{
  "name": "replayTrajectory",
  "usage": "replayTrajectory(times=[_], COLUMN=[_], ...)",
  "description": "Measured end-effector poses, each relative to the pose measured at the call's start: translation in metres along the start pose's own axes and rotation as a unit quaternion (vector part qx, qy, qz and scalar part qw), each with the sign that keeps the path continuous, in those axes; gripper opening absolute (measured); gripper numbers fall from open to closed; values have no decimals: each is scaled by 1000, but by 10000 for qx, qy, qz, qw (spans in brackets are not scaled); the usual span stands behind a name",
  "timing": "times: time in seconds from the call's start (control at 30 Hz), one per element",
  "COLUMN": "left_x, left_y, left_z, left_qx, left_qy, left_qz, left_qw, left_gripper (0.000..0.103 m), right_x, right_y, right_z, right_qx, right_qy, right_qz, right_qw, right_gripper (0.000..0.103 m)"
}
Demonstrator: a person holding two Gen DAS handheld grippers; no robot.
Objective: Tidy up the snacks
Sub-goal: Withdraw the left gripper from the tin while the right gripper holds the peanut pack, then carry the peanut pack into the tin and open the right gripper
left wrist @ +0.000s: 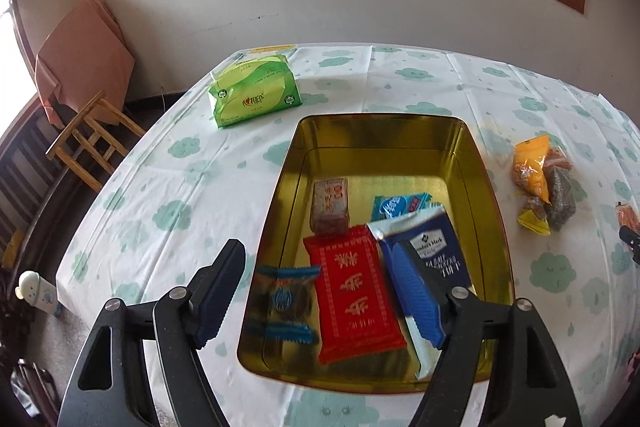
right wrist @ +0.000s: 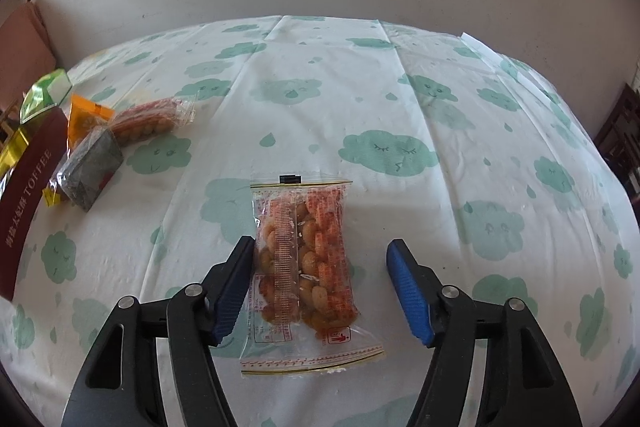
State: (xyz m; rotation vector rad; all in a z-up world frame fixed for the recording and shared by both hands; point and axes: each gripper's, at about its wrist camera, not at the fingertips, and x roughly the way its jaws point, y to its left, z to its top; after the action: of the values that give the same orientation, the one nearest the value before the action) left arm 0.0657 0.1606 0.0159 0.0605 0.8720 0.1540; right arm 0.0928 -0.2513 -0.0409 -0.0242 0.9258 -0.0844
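A gold tin (left wrist: pixel 384 135) sits on the cloud-print tablecloth. It holds a red packet (left wrist: pixel 352 295), a dark blue cracker packet (left wrist: pixel 432 247), a blue cookie packet (left wrist: pixel 290 301), a teal packet (left wrist: pixel 400 206) and a small brown block (left wrist: pixel 330 207). My left gripper (left wrist: pixel 324 297) is open and empty above the tin's near end. My right gripper (right wrist: pixel 320 291) is open around a clear packet of orange nuts (right wrist: pixel 304 259) lying on the cloth; the left finger is close beside it. Loose snacks (left wrist: pixel 544 187) lie right of the tin, also in the right wrist view (right wrist: pixel 116 139).
A green tissue pack (left wrist: pixel 254 91) lies at the table's far left. The tin's maroon toffee-labelled side (right wrist: pixel 28 203) stands at the left edge of the right wrist view. A wooden chair (left wrist: pixel 92 139) stands left of the table. A wall and window are behind.
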Motion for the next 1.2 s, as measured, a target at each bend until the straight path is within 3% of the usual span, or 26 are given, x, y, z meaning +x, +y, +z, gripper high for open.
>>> replayTrajectory(times=[0.2, 0.47, 0.77, 0.97, 1.2], left_x=[-9, -13, -11, -14, -17], left_y=[6, 12, 22, 37, 57], left_z=[-13, -17, -24, -28, -29], left_qx=[-127, -283, -524, -877, -1245], left_qy=[54, 49, 182, 109, 65], left_qz=[-7, -78, -156, -258, -131], left_qw=[9999, 9996, 9983, 9958, 9921], left_gripper=[75, 76, 79, 85, 92], right_x=[-1, -7, -11, -28, -49], right_y=[2, 16, 28, 66, 144], right_z=[2, 0, 2, 12, 29], right_qx=[32, -31, -39, -122, -454], right_qy=[142, 145, 234, 58, -93], right_qz=[-9, 13, -72, 380, 1226], right_qw=[9999, 9999, 9997, 9992, 9914], right_gripper=[66, 41, 40, 40, 40])
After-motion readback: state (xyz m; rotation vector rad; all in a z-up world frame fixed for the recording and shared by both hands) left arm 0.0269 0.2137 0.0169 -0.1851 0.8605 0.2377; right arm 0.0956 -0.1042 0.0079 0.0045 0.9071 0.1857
